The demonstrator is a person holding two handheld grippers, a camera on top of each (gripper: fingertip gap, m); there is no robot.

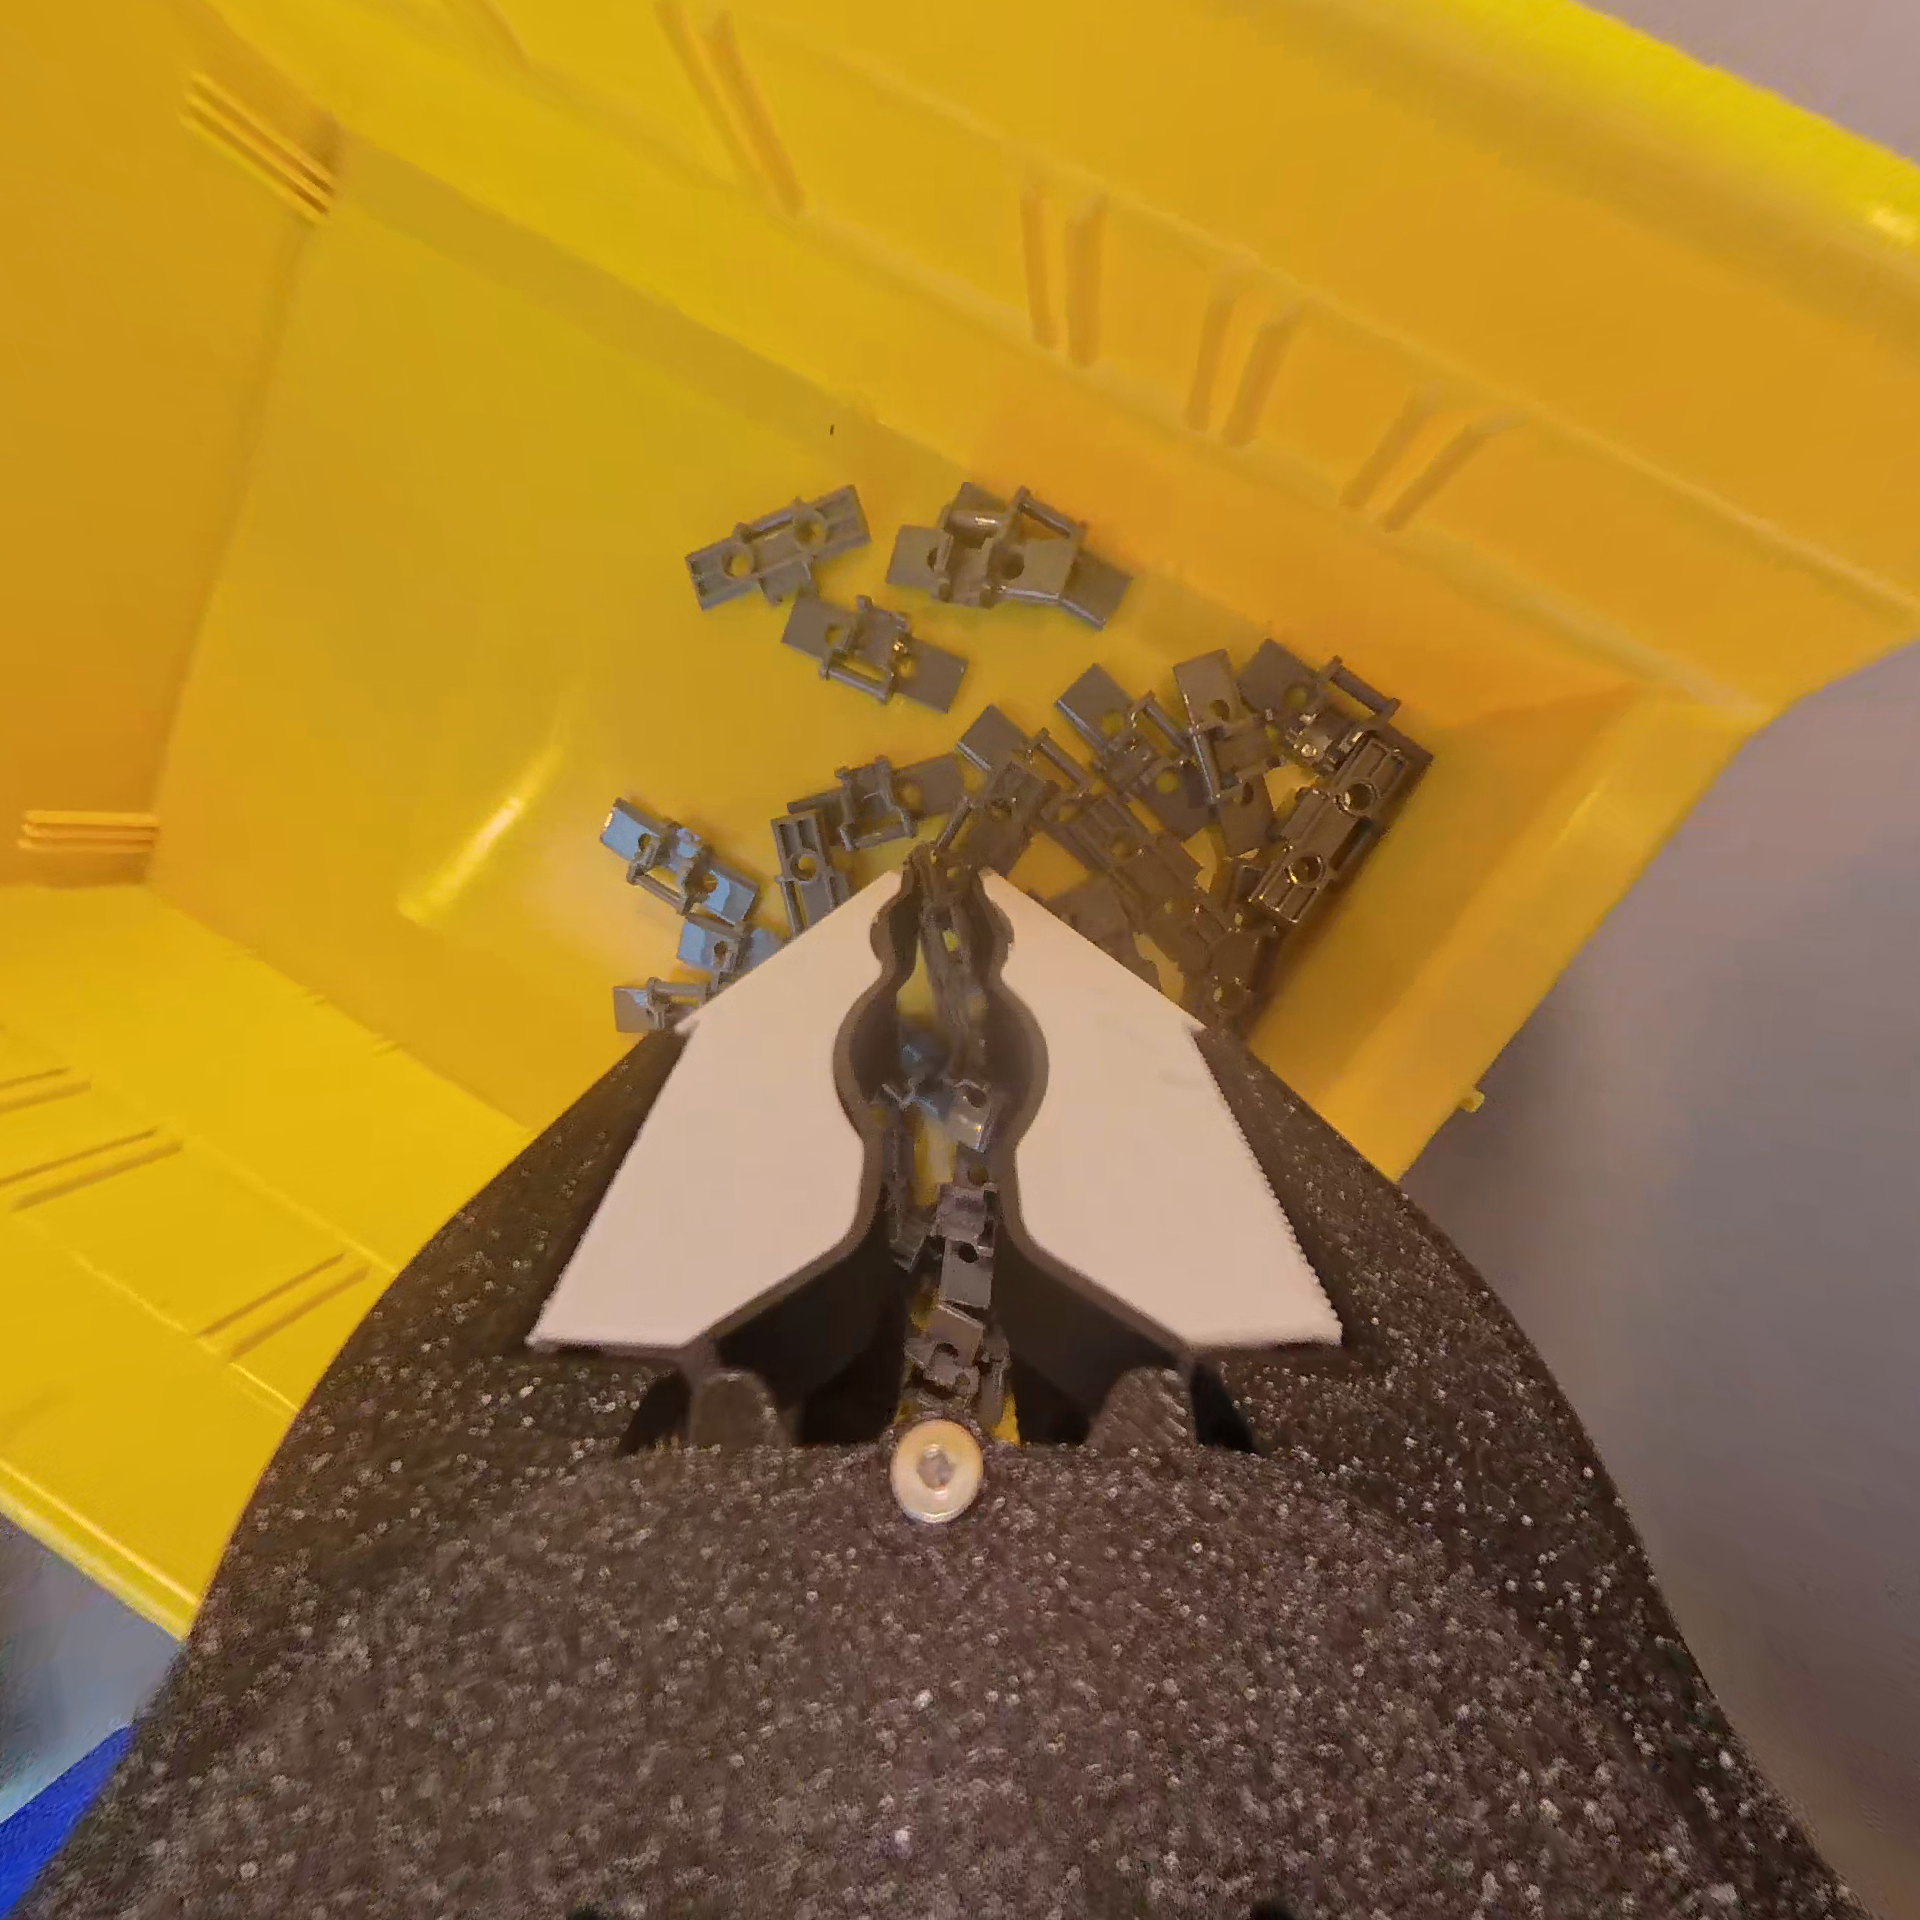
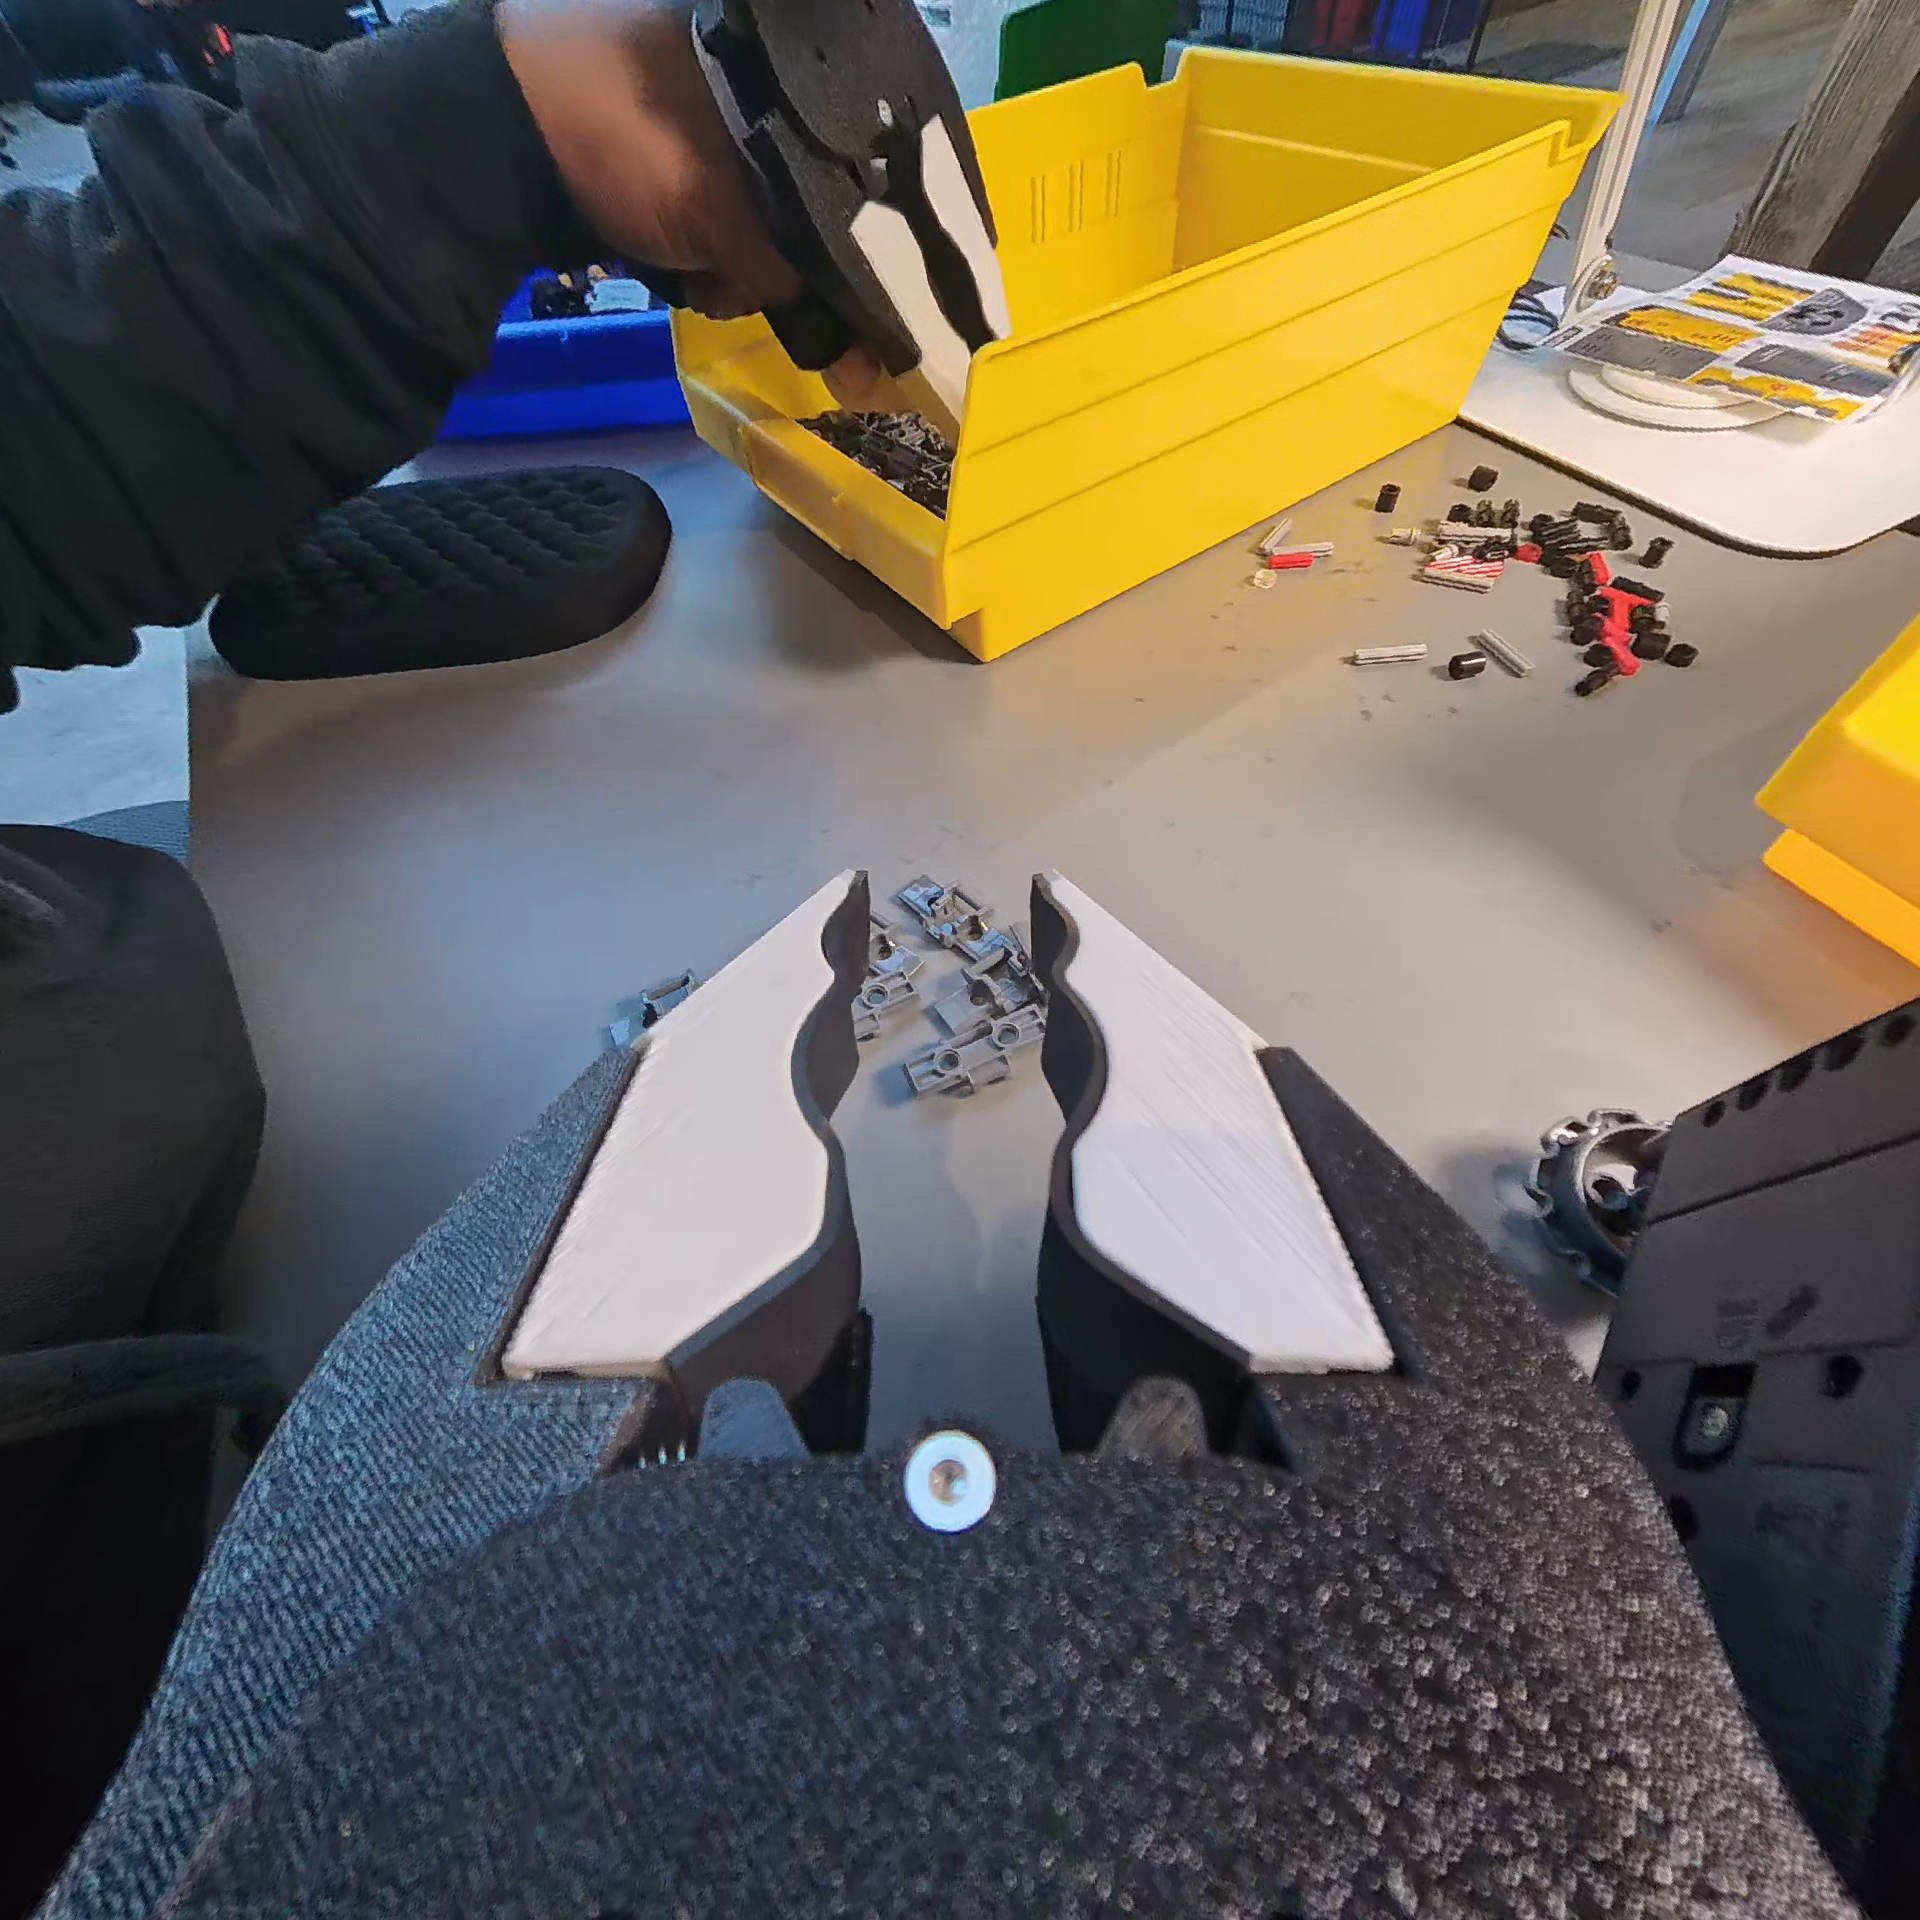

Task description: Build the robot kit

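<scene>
a grey table (image 2: 1195, 790) carries, left to right, a blue bin (image 2: 566, 358), a yellow bin (image 2: 1164, 436), loose red and black pieces (image 2: 1569, 582); the left gripper (image 1: 948, 883), inside the bin, is clenched on a grey track link (image 1: 961, 831), long axis running away from the camera; the right gripper (image 2: 948, 888) hangs released over grey links (image 2: 961, 997) on the table

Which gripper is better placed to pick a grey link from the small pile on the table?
Right, probably. The right gripper is open with its fingers either side of the grey links on the table. The left gripper is inside the yellow bin, shut on a grey link chain.
</scene>
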